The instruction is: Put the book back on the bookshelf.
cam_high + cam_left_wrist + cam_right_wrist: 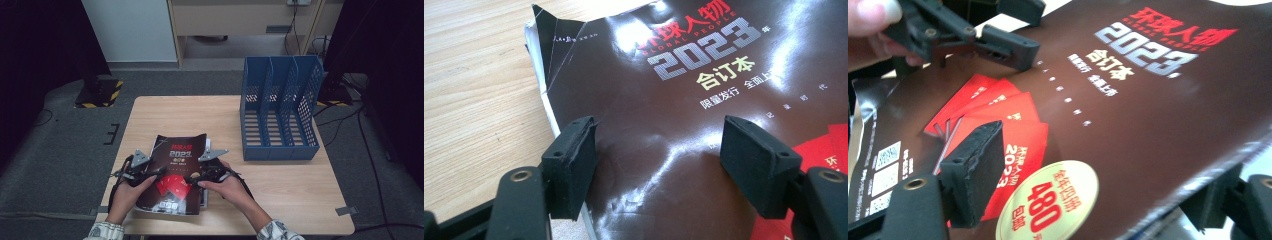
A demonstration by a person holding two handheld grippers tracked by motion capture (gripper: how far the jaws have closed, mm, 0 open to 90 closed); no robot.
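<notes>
The surface point(280, 175), pale wood, carries a blue file rack point(278, 107) standing well apart from both sets of fingers, toward the far right side. The rack is upright, with three slots, perforated walls.

A dark glossy magazine point(176, 172) lies near the front edge of the surface, between the two hands. Its cover bears large "2023" lettering, red cards and a round cream sticker. One far corner of the cover point(555, 47) is creased and folded. The cover's right side curves up off the pages beneath.

Left gripper point(161, 172): its fingers point(571, 165) stand apart over the magazine's left edge, one at the spine side, the other over the cover. Nothing is pinched; the grip is released.

Right gripper point(189, 179): one finger point(973, 170) lies above the cover on the red cards; the other sits below the raised right edge. The cover passes between them. Whether the pads actually press on it cannot be told.
</notes>
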